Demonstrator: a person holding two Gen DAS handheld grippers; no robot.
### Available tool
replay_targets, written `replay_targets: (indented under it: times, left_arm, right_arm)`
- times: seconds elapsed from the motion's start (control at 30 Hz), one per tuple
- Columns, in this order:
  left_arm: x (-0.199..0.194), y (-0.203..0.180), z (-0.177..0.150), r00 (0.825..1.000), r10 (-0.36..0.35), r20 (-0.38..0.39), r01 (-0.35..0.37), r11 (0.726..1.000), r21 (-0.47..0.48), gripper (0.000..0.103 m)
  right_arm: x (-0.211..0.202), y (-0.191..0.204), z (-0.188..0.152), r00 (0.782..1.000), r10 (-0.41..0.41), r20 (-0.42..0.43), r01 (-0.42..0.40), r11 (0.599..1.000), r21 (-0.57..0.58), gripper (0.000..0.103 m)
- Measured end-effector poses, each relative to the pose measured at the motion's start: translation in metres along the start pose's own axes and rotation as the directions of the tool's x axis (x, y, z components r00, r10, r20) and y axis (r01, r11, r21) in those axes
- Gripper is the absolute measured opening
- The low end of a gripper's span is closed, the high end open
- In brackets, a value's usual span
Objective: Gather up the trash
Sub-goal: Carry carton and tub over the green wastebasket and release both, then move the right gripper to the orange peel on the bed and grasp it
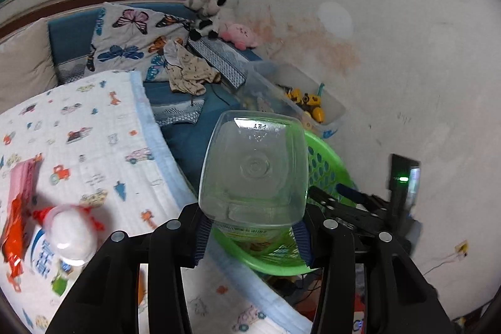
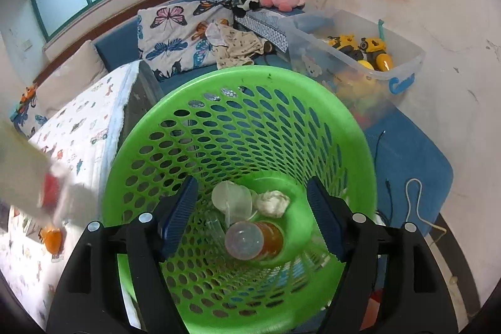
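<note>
My left gripper (image 1: 250,235) is shut on a clear plastic bottle (image 1: 253,168), bottom end facing away, held just above the near rim of the green perforated basket (image 1: 325,158). My right gripper (image 2: 252,219) is open and empty, its blue pads (image 2: 178,218) spread over the mouth of the green basket (image 2: 238,121). Inside lie a clear cup (image 2: 231,197), a crumpled tissue (image 2: 272,202) and an amber bottle (image 2: 253,240). On the bed, a blurred white bottle with a red band (image 1: 67,232) and a red wrapper (image 1: 18,208) lie at the left.
A bed with a car-print blanket (image 1: 94,130) is on the left. A clear toy bin (image 2: 360,52) stands by the wall behind the basket. A blue mat (image 2: 407,152) with cables lies at the right. A blurred pale object (image 2: 37,177) crosses the right wrist view's left edge.
</note>
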State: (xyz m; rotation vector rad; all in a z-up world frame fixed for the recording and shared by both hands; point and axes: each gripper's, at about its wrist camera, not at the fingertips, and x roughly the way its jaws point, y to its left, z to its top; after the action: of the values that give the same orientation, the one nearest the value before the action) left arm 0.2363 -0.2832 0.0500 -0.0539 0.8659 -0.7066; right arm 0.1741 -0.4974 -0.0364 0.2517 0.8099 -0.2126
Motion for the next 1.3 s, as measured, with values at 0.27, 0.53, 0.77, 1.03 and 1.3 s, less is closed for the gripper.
replay_targets:
  times: [0.27, 0.53, 0.77, 1.03, 1.3]
  left_arm:
    - [0.047, -0.009, -0.006, 0.997, 0.021, -0.075, -0.019, 0.999, 0.025, 0.044]
    - [0.071, -0.01, -0.017, 0.989, 0.032, -0.142, -0.029, 0.999, 0.026, 0.044]
    - [0.062, -0.012, -0.019, 0.993, 0.034, -0.113, -0.029, 0.999, 0.042, 0.061]
    - [0.032, -0.004, -0.024, 0.997, 0.035, -0.064, -0.033, 0.999, 0.023, 0.074]
    - [-0.011, 0.013, -0.034, 0.998, 0.061, 0.009, -0.061, 0.998, -0.004, 0.09]
  right_arm:
    - [-0.02, -0.006, -0.014, 0.999, 0.043, 0.015, -0.044, 0.999, 0.024, 0.074]
    - [-0.03, 0.0, -0.023, 0.998, 0.059, 0.029, -0.059, 0.998, 0.004, 0.074]
    - [-0.038, 0.004, -0.032, 0.998, 0.053, 0.042, -0.053, 0.999, -0.01, 0.075]
    - [-0.055, 0.007, -0.038, 0.996, 0.053, 0.068, -0.053, 0.999, -0.003, 0.077]
    - [-0.067, 0.02, -0.044, 0.995, 0.07, 0.074, -0.069, 0.997, -0.021, 0.078]
